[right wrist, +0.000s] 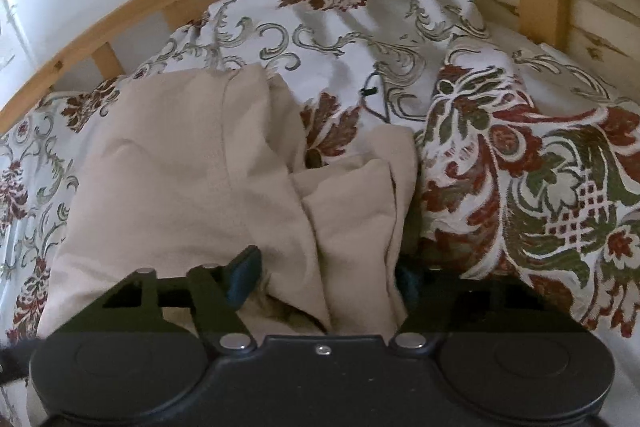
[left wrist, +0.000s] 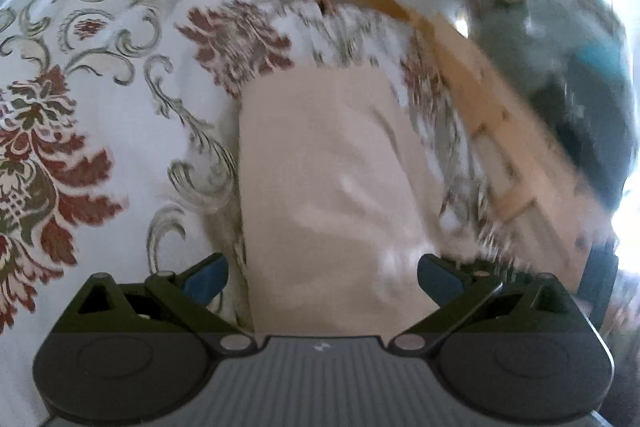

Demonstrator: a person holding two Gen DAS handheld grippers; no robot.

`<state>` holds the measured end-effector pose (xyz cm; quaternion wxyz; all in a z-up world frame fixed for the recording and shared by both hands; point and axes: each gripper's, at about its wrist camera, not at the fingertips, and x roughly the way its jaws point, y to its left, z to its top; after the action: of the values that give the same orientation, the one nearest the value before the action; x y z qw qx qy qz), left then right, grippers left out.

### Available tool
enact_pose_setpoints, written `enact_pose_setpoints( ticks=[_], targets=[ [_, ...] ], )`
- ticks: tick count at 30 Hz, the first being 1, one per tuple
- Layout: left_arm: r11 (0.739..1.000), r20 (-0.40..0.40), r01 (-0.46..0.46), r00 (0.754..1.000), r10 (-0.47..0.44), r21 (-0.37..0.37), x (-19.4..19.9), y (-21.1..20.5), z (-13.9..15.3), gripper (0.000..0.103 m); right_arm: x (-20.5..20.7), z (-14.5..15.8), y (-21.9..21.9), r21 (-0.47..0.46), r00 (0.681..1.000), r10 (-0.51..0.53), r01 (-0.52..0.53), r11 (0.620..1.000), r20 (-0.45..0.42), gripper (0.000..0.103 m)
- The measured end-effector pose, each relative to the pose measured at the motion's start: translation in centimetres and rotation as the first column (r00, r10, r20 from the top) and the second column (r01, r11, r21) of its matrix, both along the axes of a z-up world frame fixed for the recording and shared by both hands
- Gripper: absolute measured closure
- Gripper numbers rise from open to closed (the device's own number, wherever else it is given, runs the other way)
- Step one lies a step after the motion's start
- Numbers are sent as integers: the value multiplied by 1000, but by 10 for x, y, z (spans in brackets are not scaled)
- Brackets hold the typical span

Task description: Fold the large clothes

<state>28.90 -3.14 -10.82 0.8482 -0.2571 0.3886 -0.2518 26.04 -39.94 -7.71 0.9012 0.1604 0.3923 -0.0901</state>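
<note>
A beige garment (left wrist: 320,155) lies in a long strip on the floral bedspread (left wrist: 100,47), running away from my left gripper (left wrist: 322,281). That gripper is open wide, its blue-padded fingertips (left wrist: 204,283) standing on either side of the strip's near end without pressing on it. In the right wrist view the same garment (right wrist: 180,167) is rumpled, with a bunched fold rising between the fingers of my right gripper (right wrist: 326,281). Its left pad (right wrist: 244,279) stands just clear of the fold. The right pad is mostly hidden behind the cloth.
A wooden slatted bed frame (right wrist: 120,23) curves round the far side of the bedspread (right wrist: 540,167), with a white wall behind. A thin dark cord (right wrist: 368,91) lies on the cover beyond the garment. Blurred dark clutter (left wrist: 580,107) sits past the frame at right.
</note>
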Motion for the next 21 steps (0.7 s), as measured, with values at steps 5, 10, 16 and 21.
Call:
enact_pose_setpoints(
  ticks=[5,10,16,21],
  targets=[
    [997,-64,-29,998,24,-75,31,17,-14,7,-3,0,-8,55,1000,-19,18,998,19,47],
    [989,-156,49,985,-70,-138,58,7,-37,10,-3,-3,-13,104,999,-39,36,994,20,47],
    [979,-197,78,974,-115,-187,67,-4,-50,15,0,-7,-16,143,999,-47,46,989,6,41],
    [991,-201,71,975,-93,-113,63,-16,-36,33,2,-8,-11,124,999,-40,40,991,-3,49]
  ],
)
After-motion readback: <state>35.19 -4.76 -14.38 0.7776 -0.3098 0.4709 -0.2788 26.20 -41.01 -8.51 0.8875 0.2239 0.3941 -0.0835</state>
